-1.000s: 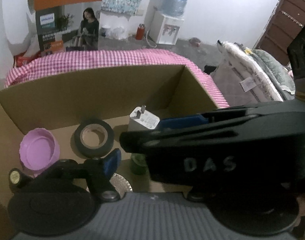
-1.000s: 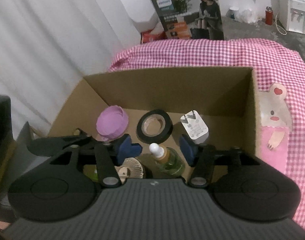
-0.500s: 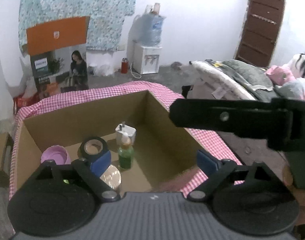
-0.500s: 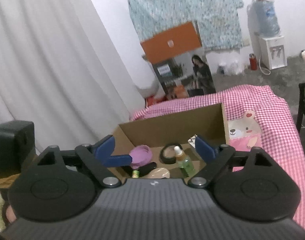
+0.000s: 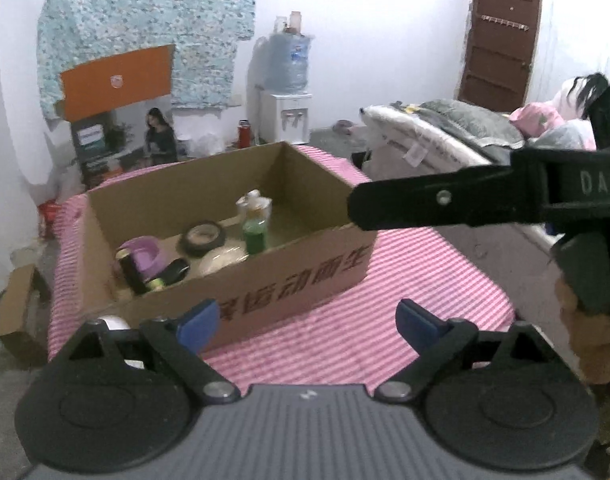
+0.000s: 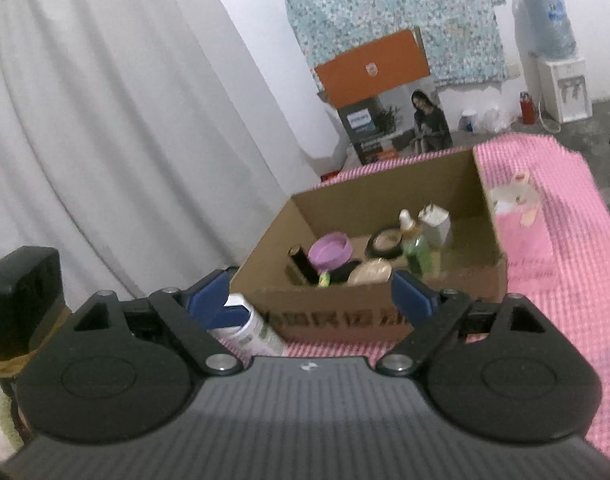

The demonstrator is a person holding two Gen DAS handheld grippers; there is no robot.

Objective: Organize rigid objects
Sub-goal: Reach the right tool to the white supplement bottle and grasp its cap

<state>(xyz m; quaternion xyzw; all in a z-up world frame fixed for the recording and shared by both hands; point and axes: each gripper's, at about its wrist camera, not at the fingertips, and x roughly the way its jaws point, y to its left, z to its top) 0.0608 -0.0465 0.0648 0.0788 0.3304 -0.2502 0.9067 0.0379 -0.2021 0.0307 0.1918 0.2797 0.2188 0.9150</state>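
A cardboard box (image 5: pixel 265 284) on the pink checked cloth holds a green bottle (image 5: pixel 255 236), a black tape roll (image 5: pixel 203 236), a purple lid (image 5: pixel 143 254) and a white charger (image 5: pixel 261 204). My left gripper (image 5: pixel 307 320) hangs in front of the box's printed wall, its jaws opening with nothing between them. My right gripper (image 6: pixel 309 298) is open and empty, also short of the box (image 6: pixel 345 320). The bottle (image 6: pixel 417 250) stands upright inside. A white bottle (image 6: pixel 253 332) lies outside the box by the right gripper's left finger.
The right tool's black arm (image 5: pixel 445 202) crosses the left wrist view above the box's right corner, a hand below it. A white curtain (image 6: pixel 105 120) and a black box (image 6: pixel 21 292) stand on the left. Bedding (image 5: pixel 445 128) lies at the right.
Both grippers have pulled back and up out of the box and opened wider. The right gripper has let go of the green bottle, which now stands in the box.
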